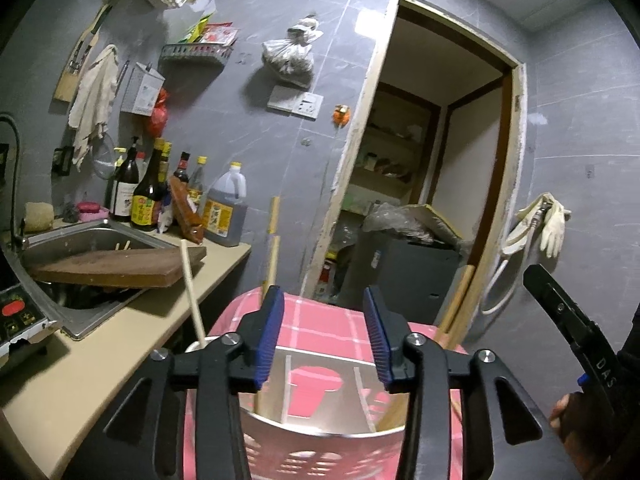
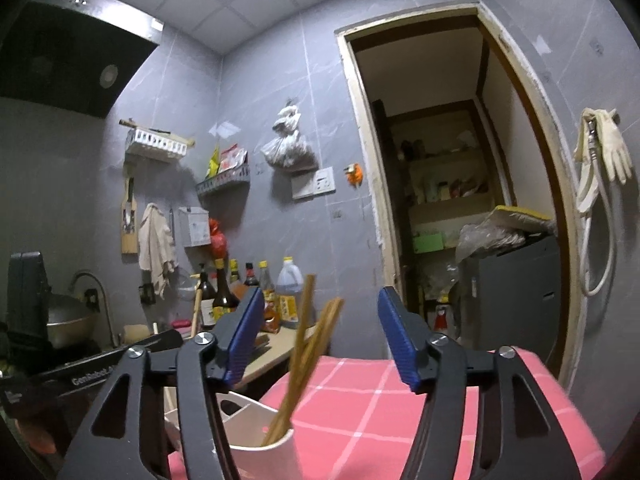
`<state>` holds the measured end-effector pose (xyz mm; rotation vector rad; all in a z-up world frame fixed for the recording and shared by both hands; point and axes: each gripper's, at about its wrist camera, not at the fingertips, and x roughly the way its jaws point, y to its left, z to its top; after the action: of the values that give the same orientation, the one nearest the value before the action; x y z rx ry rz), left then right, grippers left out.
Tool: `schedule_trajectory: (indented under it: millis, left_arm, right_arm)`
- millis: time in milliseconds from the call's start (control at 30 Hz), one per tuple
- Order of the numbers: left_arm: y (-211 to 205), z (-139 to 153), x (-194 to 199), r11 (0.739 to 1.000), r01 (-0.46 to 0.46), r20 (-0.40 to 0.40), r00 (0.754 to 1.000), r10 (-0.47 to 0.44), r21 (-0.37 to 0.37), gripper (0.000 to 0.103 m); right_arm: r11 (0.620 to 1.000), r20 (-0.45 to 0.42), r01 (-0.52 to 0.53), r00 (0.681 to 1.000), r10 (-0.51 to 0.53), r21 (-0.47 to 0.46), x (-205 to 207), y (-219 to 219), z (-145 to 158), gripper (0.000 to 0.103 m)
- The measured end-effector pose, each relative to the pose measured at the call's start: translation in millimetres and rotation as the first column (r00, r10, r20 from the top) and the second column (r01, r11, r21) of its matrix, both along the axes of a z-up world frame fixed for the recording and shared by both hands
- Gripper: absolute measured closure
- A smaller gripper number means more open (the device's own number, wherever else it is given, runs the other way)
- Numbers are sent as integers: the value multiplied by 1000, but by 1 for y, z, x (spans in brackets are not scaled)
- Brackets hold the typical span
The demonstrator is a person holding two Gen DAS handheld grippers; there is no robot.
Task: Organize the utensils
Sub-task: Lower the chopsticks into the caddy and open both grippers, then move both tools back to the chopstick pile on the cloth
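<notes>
A tabletop covered by a pink cloth with white checks (image 2: pixel 360 404) carries a white plastic utensil holder (image 2: pixel 256 452), standing at its near left edge; beyond the holder the cloth lies bare.

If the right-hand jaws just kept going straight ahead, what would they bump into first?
Probably the wooden chopsticks standing in the white holder, just left of the right gripper's line; depth is unclear.
</notes>
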<state>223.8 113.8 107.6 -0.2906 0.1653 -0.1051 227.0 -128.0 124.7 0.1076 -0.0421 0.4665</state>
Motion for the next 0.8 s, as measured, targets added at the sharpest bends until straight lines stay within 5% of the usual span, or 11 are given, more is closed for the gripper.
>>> schedule_trajectory:
  millis: [400,633,800]
  left_arm:
    - [-50,11,-23,996,84,40,996,-85,29,20]
    - [-90,4,-31,983,175,31,984,-177,59,6]
    - [-118,-5,-32,971,224,-5,974,-225,82,6]
  right_arm:
    - [993,14,119,993,-118,-16,-35,-71,10,2]
    - [984,-12,170,985,-170,-49,-50,-103,6,0]
    - [974,-36,210,976,-213,-86,-56,-121,-2,0]
